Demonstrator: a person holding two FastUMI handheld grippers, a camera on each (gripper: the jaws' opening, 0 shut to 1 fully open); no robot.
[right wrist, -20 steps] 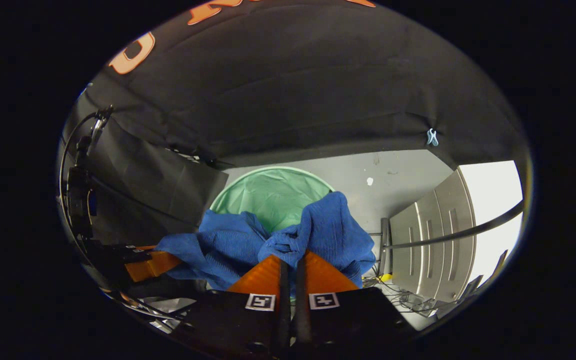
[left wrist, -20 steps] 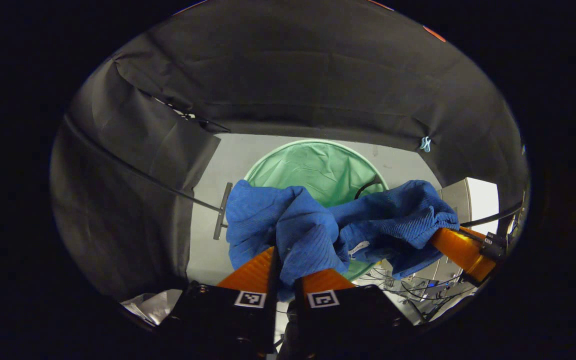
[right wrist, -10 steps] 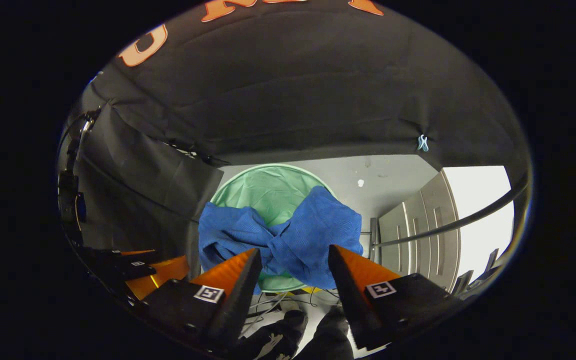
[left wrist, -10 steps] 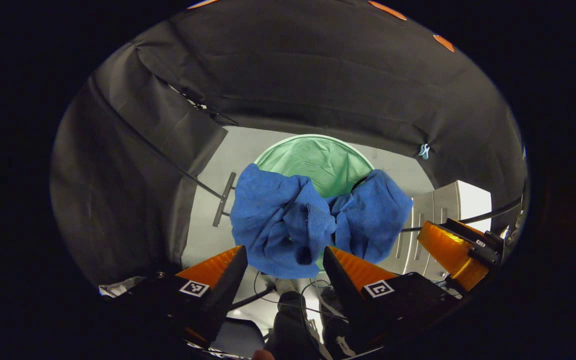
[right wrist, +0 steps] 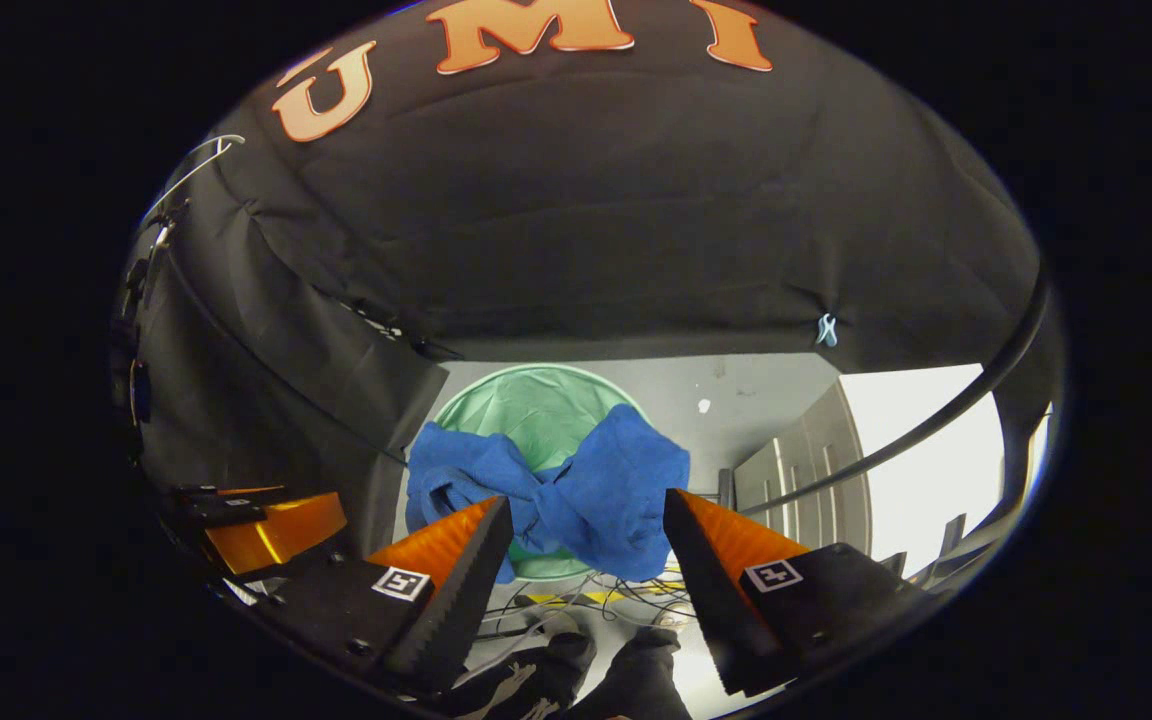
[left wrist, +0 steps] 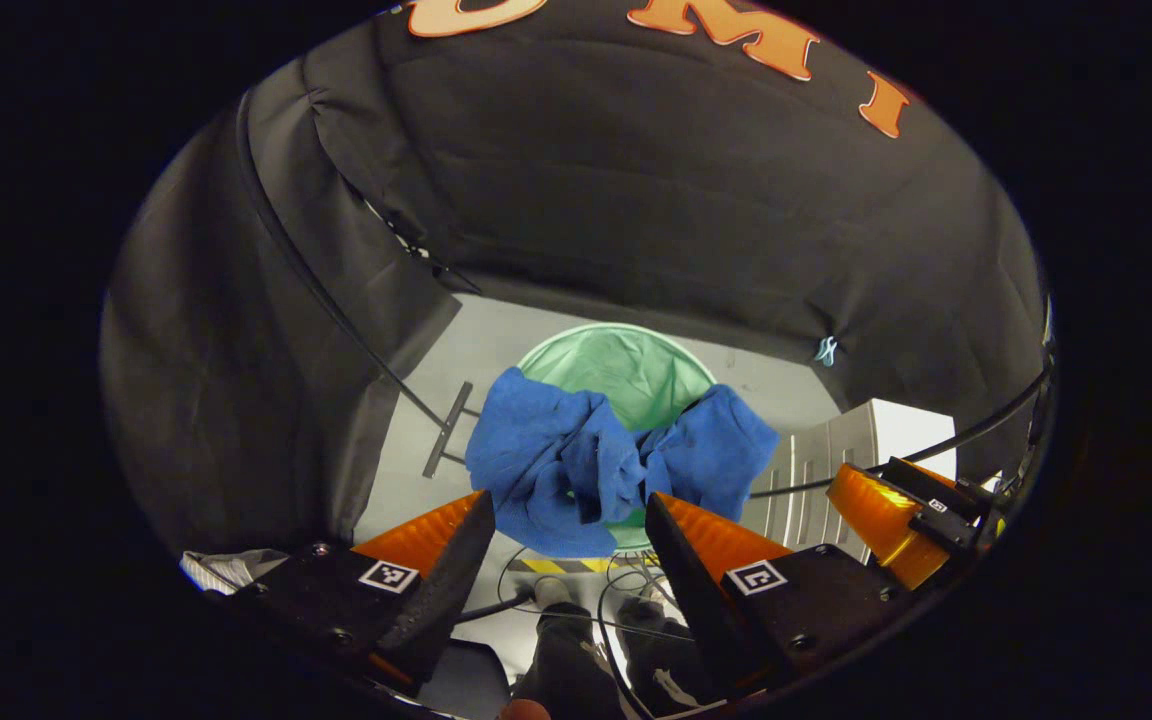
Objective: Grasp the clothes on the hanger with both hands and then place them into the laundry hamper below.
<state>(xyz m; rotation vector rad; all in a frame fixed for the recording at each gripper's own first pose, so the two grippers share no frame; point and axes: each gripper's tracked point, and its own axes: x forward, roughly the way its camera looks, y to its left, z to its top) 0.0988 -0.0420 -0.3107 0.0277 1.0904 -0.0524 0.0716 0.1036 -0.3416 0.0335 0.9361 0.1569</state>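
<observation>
The blue clothes (left wrist: 576, 465) lie bunched across the near side of the round green laundry hamper (left wrist: 626, 365) on the floor below, hiding its near rim. My left gripper (left wrist: 566, 497) hangs open above them with nothing between its fingers. In the right gripper view the same blue clothes (right wrist: 591, 490) rest on the hamper (right wrist: 526, 400), and my right gripper (right wrist: 586, 497) is open and empty well above them. The right gripper (left wrist: 876, 510) also shows at the far right of the left gripper view. The left gripper (right wrist: 271, 530) sits low at the left of the right gripper view.
A metal cabinet (left wrist: 836, 455) stands right of the hamper. A T-shaped metal bar (left wrist: 446, 430) lies on the grey floor to its left. Cables (left wrist: 576, 585) and a person's shoes (left wrist: 576, 650) are beneath the grippers. Black cloth walls close in behind and left.
Both grippers went from shut on the blue clothes to open. The clothes dropped onto the hamper, and both grippers have risen away from them.
</observation>
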